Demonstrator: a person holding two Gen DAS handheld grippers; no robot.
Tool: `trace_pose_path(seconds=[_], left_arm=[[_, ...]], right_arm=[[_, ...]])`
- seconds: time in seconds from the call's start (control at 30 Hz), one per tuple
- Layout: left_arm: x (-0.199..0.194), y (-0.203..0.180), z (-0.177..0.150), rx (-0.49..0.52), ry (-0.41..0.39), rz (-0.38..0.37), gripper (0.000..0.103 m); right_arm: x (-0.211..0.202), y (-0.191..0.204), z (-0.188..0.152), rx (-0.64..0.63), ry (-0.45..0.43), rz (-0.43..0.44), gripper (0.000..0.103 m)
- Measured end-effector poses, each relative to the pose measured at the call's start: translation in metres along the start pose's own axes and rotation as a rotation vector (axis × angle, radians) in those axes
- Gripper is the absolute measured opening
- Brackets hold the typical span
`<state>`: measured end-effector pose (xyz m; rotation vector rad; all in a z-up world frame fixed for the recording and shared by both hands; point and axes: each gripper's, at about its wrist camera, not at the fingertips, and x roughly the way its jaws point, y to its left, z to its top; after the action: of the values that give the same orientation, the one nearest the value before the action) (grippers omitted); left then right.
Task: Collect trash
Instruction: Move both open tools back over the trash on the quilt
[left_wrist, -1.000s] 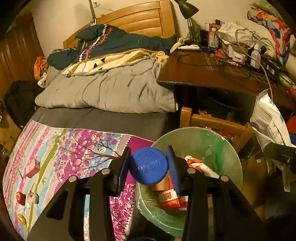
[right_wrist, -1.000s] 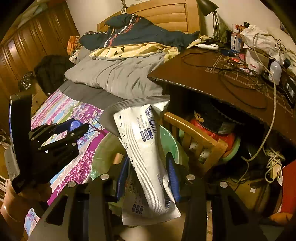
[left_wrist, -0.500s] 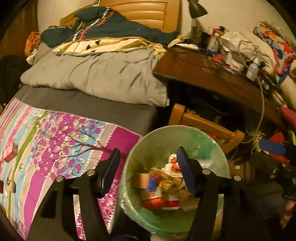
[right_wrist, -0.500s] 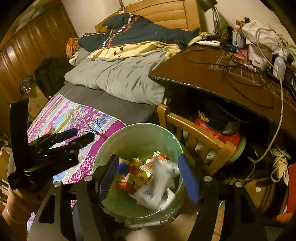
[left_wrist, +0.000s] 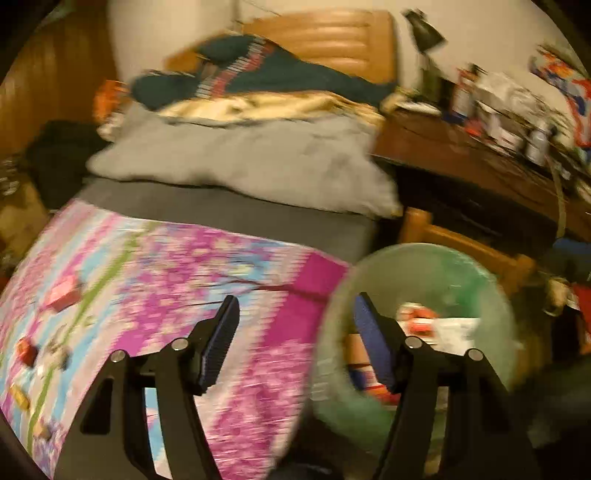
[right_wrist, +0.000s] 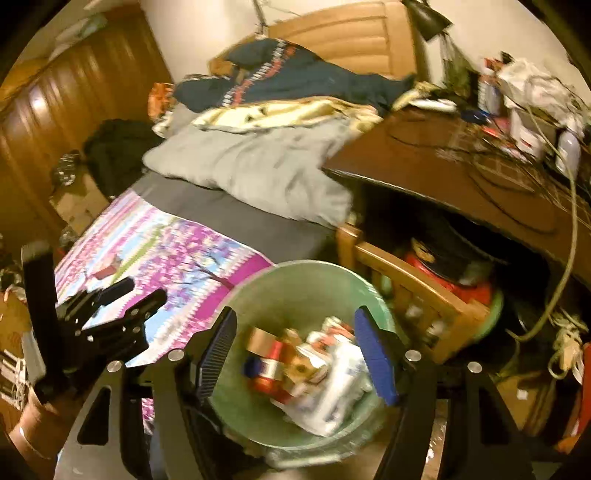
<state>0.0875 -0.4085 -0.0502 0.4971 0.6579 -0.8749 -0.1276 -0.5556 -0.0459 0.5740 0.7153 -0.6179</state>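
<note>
A pale green trash bin (right_wrist: 306, 280) stands on the floor between the bed and a wooden chair; it also shows in the left wrist view (left_wrist: 436, 258). It holds a white pouch (right_wrist: 332, 391), a blue-capped container (right_wrist: 258, 369) and other wrappers. My right gripper (right_wrist: 295, 350) is open and empty above the bin. My left gripper (left_wrist: 295, 339) is open and empty, over the bed's edge left of the bin; it also shows in the right wrist view (right_wrist: 125, 299). Small red and yellow items (left_wrist: 62, 295) lie on the floral bedspread.
A bed with a floral bedspread (left_wrist: 166, 280), grey pillow (left_wrist: 240, 166) and piled clothes fills the left. A wooden chair (right_wrist: 417, 291) stands right of the bin. A cluttered dark desk (right_wrist: 461, 177) with cables stands at the right. A wooden wardrobe (right_wrist: 55, 122) lines the far left.
Both grippers opened: the left dropped the blue-capped container and the right dropped the white pouch into the bin. The left gripper then swung left toward the bed.
</note>
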Motion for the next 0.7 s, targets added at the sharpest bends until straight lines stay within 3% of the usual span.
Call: trace_pose_path(seconds=[0.13,0.4,0.63,0.7], left_arm=[[-0.016,0.06,-0.033,-0.08,-0.028,0.172,0.066],[-0.061,0.208,-0.12,-0.37,0.002,0.538,0.069],[-0.101,0.303,-0.201,-0.578,0.069,0.729,0.072],[-0.108,0.323,-0.219,-0.622,0.086,0.764,0.077]], right_arm=[[0.01,0.041,-0.002,-0.059,-0.047,0.031,0.068],[0.034,0.173,-0.011,-0.292,-0.167,0.149,0.07],[0.06,0.295,-0.033,-0.52,-0.19,0.275,0.076],[0.073,0.328,-0.042,-0.574,-0.17,0.317,0.083]])
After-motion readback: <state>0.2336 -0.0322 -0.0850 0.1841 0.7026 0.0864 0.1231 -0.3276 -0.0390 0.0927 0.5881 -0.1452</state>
